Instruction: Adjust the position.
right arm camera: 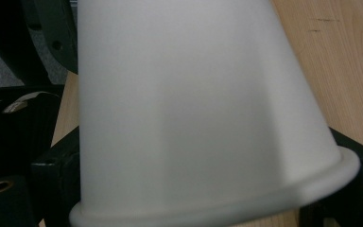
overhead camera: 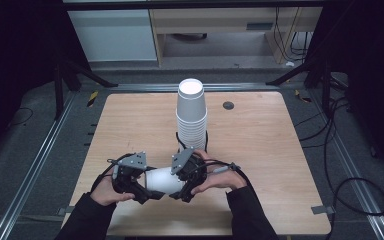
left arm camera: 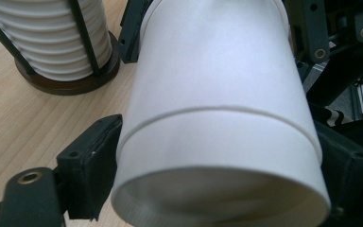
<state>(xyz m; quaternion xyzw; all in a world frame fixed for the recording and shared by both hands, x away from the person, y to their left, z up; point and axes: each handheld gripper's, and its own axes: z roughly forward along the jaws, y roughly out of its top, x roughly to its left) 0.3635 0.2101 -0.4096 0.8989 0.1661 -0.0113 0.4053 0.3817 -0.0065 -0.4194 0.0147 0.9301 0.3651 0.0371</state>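
White cup point(overhead camera: 161, 181) lies sideways between both claws.

Your white cup point(overhead camera: 161, 181) lies between the two grippers, and in the high view both of its ends are buried under them: the left gripper point(overhead camera: 142, 192) covers one end, the right gripper point(overhead camera: 182, 192) the other. In the left gripper view the cup's point(left arm camera: 217, 118) nearest end is cut by the bottom edge, and the cup hides most of the far jaw. In the right gripper view the cup point(right arm camera: 194, 109) runs off the top edge, so its far end is lost. Beyond the cup, the cup stack's point(left arm camera: 61, 42) upper part is cropped.
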